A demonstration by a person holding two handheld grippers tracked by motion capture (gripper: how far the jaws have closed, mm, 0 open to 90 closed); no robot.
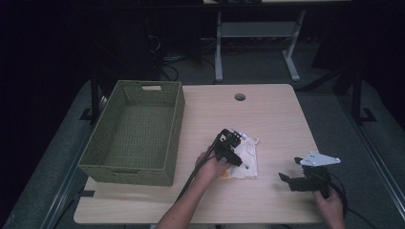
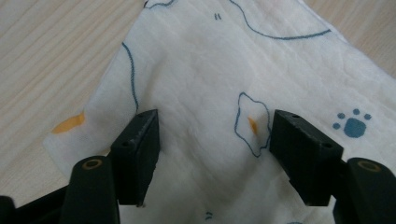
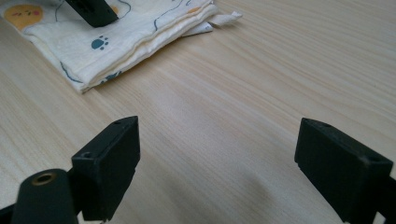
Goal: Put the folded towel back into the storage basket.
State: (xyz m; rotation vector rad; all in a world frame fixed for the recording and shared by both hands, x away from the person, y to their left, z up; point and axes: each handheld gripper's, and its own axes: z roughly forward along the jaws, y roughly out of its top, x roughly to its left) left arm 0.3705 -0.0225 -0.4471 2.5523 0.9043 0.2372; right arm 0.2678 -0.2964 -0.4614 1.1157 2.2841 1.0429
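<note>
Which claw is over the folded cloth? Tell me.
The left claw: its open jaws straddle the printed cloth near the table's middle. The right claw sits apart, open over bare table, to the cloth's right.

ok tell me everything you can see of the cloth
The cloth is a cream, thin, gauze-like fabric printed with blue outlines, a blue paw print and orange patches. It lies folded in several layers, flat on the wooden table, right of the basket, with a small white tag sticking out at one edge. The left tongs point down at it, jaws open on either side of a printed shape.
</note>
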